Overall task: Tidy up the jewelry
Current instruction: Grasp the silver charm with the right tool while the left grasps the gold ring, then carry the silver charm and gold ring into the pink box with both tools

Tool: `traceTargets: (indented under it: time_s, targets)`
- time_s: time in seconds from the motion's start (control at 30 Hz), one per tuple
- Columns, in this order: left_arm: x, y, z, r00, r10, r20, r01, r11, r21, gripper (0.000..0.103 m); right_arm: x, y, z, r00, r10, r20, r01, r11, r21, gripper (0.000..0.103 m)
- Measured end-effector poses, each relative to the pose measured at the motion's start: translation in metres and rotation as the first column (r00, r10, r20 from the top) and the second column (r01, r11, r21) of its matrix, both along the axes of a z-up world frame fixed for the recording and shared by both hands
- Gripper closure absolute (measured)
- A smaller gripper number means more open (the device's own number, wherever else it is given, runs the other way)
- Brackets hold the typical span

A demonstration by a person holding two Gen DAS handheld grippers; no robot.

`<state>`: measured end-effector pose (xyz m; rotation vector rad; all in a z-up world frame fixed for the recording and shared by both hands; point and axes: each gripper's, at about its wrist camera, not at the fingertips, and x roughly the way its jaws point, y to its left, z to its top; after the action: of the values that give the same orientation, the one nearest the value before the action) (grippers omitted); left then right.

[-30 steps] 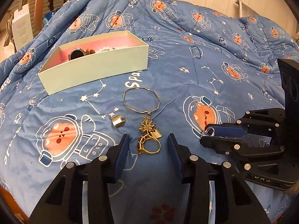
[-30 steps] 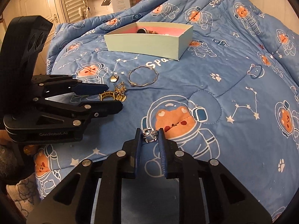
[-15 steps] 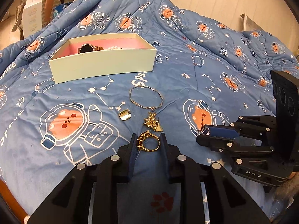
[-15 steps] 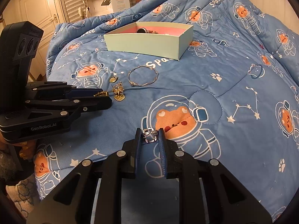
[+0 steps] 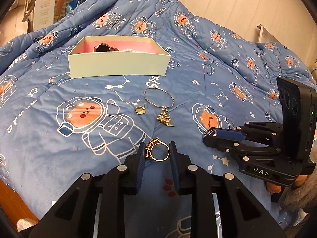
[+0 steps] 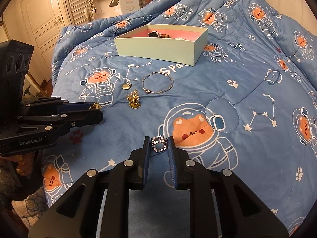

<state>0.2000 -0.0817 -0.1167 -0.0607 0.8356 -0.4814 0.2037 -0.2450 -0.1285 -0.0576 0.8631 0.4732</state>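
The box (image 5: 118, 67) sits on the bed (image 5: 49, 138), with a watch (image 5: 102, 48) inside it. In the left wrist view, the bangle (image 5: 158, 98) lies in front of the box, the small pendant (image 5: 140, 110) in front of the box and left of the bangle, and the charm cluster (image 5: 165, 118) just in front of the bangle. Nearer still, one ring (image 5: 157, 151) sits between the left claw (image 5: 156, 154) fingers, and another ring (image 6: 158, 143) sits between the right claw (image 6: 158, 144) fingers, to the right.

1. I see the gold ring (image 5: 157, 152) clamped upright in my left gripper (image 5: 157, 154).
2. The silver ring (image 6: 158, 144) sits pinched in my right gripper (image 6: 158, 145).
3. Bangle (image 5: 159, 96), gold charm (image 5: 165, 118) and small pendant (image 5: 140, 110) lie before the open pink-lined box (image 5: 118, 65).
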Motion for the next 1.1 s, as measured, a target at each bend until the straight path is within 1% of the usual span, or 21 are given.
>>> traceTargets:
  time_s: [0.13, 0.3, 0.4, 0.53, 0.6, 0.73, 0.83, 0.97, 1.1]
  targets:
    - [0.001, 0.003, 0.008, 1.0, 0.003, 0.012, -0.003, 1.0, -0.012, 0.08, 0.003, 0.008, 0.01, 1.0, 0.023, -0.001, -0.023, 0.999, 0.043, 0.084]
    - [0.011, 0.009, 0.023, 1.0, 0.003, 0.03, -0.003, 1.0, -0.03, 0.08, 0.015, 0.021, 0.028, 0.998, 0.064, 0.021, -0.066, 0.995, 0.075, 0.084]
    - [0.021, 0.015, 0.032, 0.999, 0.008, 0.041, -0.007, 0.999, -0.035, 0.08, 0.027, 0.027, 0.039, 0.996, 0.087, 0.025, -0.089, 0.991, 0.104, 0.084]
    - [0.04, 0.025, 0.041, 0.999, 0.017, 0.035, -0.015, 0.998, -0.053, 0.08, 0.044, 0.03, 0.055, 0.993, 0.113, 0.03, -0.116, 0.982, 0.151, 0.084]
    - [0.05, 0.029, 0.047, 0.999, 0.019, 0.043, -0.016, 0.998, -0.053, 0.08, 0.054, 0.032, 0.063, 0.992, 0.122, 0.038, -0.126, 0.979, 0.16, 0.084]
    - [0.076, 0.033, 0.06, 0.998, 0.028, 0.053, -0.025, 0.998, -0.05, 0.08, 0.075, 0.037, 0.075, 0.989, 0.135, 0.067, -0.143, 0.981, 0.135, 0.084]
    - [0.1, 0.034, 0.067, 0.998, 0.041, 0.042, -0.039, 0.998, -0.051, 0.08, 0.092, 0.04, 0.082, 0.987, 0.137, 0.082, -0.146, 0.983, 0.114, 0.084]
    - [0.127, 0.032, 0.072, 0.998, 0.047, 0.046, -0.046, 0.999, -0.021, 0.08, 0.111, 0.045, 0.087, 0.986, 0.141, 0.09, -0.148, 0.985, 0.087, 0.084]
    - [0.156, 0.032, 0.068, 0.999, 0.051, 0.002, -0.051, 0.999, 0.004, 0.08, 0.134, 0.048, 0.088, 0.986, 0.135, 0.093, -0.14, 0.989, 0.051, 0.084]
